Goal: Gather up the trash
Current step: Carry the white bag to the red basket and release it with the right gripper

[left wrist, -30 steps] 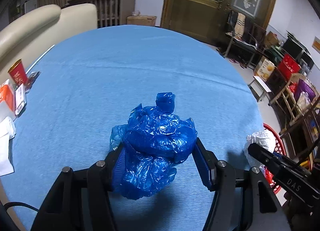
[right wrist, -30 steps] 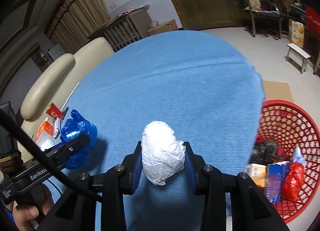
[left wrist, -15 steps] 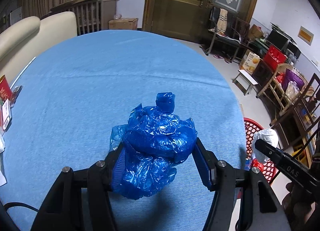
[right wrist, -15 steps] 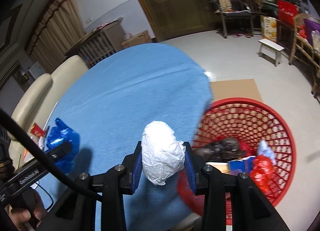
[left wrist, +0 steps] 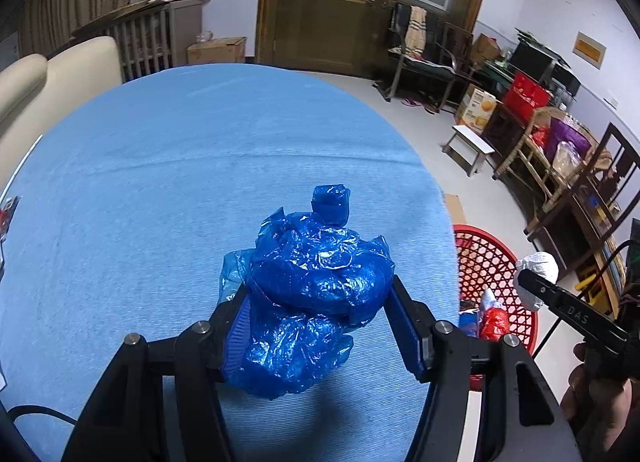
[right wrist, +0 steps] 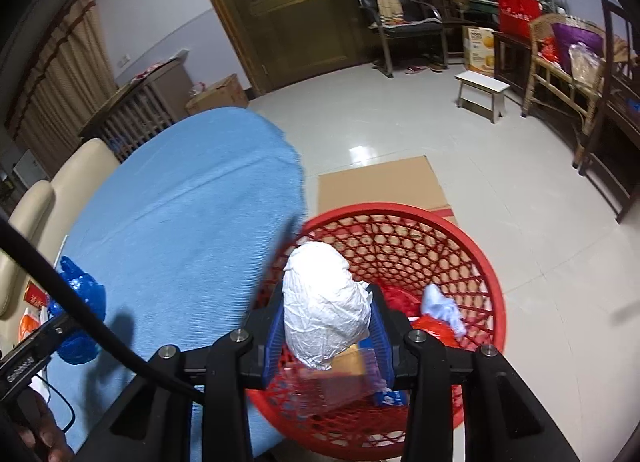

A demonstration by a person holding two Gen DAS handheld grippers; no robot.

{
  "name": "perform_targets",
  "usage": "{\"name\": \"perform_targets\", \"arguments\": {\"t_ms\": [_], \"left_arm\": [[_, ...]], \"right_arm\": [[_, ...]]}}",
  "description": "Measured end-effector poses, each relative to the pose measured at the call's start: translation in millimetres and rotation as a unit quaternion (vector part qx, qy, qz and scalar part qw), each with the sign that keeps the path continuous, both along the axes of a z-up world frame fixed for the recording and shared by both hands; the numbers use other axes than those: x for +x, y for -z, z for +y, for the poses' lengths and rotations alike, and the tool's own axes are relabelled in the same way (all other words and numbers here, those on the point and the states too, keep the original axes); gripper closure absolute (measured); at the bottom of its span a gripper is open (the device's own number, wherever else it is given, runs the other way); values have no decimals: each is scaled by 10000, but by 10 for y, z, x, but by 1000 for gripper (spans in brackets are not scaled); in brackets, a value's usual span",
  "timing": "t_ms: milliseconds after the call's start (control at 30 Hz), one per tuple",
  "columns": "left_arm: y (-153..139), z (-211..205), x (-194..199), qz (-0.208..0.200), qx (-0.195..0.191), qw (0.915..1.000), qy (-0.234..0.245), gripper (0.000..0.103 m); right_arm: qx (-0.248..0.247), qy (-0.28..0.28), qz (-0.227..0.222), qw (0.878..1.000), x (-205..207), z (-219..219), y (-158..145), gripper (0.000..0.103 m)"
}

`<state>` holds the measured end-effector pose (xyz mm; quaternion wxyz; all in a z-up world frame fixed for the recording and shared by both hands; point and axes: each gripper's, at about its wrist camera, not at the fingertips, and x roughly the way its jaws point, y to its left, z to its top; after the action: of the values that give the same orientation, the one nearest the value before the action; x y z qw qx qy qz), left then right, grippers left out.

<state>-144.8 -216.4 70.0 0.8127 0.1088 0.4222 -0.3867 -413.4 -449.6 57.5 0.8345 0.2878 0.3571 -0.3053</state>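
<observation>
My left gripper [left wrist: 319, 298] is shut on a crumpled blue plastic bag [left wrist: 312, 262], held just above the blue tablecloth [left wrist: 180, 182] near the table's right edge. My right gripper [right wrist: 326, 314] is shut on a white crumpled paper wad [right wrist: 320, 282] and hangs past the table edge, over the red mesh basket [right wrist: 472, 262] on the floor. In the left wrist view the right gripper [left wrist: 536, 282] and its white wad [left wrist: 540, 262] show above the basket [left wrist: 492, 246]. The right wrist view shows the blue bag [right wrist: 80, 294] at far left.
The basket holds a red bag [right wrist: 436, 330], pale scraps and a box. A flat cardboard sheet [right wrist: 380, 182] lies on the tiled floor behind it. A small stool [right wrist: 480, 90], chairs and shelves line the right wall. A cream sofa [left wrist: 60, 70] borders the table's left side.
My right gripper has carried the white wad rightwards off the table to above the red basket. My left gripper has shifted slightly right with the blue bag still gripped.
</observation>
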Motion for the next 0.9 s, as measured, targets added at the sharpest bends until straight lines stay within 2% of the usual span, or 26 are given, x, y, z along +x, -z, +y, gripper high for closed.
{"name": "perform_targets", "arguments": {"t_ms": [267, 900], "left_arm": [[-51, -235, -117, -14, 51, 9995, 312, 39], [-110, -761, -376, -45, 80, 9959, 902, 39]], "right_arm": [[113, 226, 118, 9996, -167, -135, 95, 61], [285, 340, 282, 9986, -186, -465, 306, 61]]}}
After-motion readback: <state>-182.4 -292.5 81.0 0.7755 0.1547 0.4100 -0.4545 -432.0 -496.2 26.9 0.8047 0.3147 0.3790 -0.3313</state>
